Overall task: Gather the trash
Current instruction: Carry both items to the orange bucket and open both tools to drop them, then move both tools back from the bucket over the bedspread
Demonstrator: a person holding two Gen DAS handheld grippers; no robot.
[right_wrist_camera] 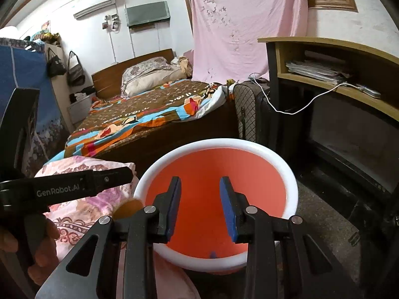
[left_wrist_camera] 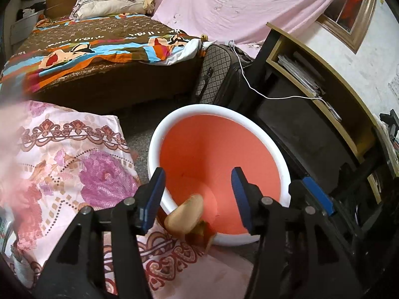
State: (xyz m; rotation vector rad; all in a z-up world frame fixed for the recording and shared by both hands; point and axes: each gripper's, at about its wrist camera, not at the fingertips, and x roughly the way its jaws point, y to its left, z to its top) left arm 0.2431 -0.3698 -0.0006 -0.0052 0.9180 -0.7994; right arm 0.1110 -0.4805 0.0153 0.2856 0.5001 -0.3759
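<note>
Between your left gripper's (left_wrist_camera: 198, 191) fingers, which are spread wide with nothing gripped, a tan blurred piece of trash (left_wrist_camera: 185, 214) sits just at the near rim of the bin (left_wrist_camera: 159, 134). You can't tell if it touches the rim. Bin is orange inside with a white rim, on the floor, mouth facing both cameras. Your right gripper (right_wrist_camera: 200, 206) hovers over the same bin, fingers apart, narrower gap, nothing between them. In the right wrist view, your left gripper's black body comes in from the left, your hand (right_wrist_camera: 37, 244) on its handle, with a tan blurred patch beside the bin rim. A floral pink cloth (left_wrist_camera: 74, 174) lies just left of the bin. A bed (right_wrist_camera: 149, 114) sits behind, with a suitcase (left_wrist_camera: 219, 74) and a shelf unit (right_wrist_camera: 324, 74) to the right.
</note>
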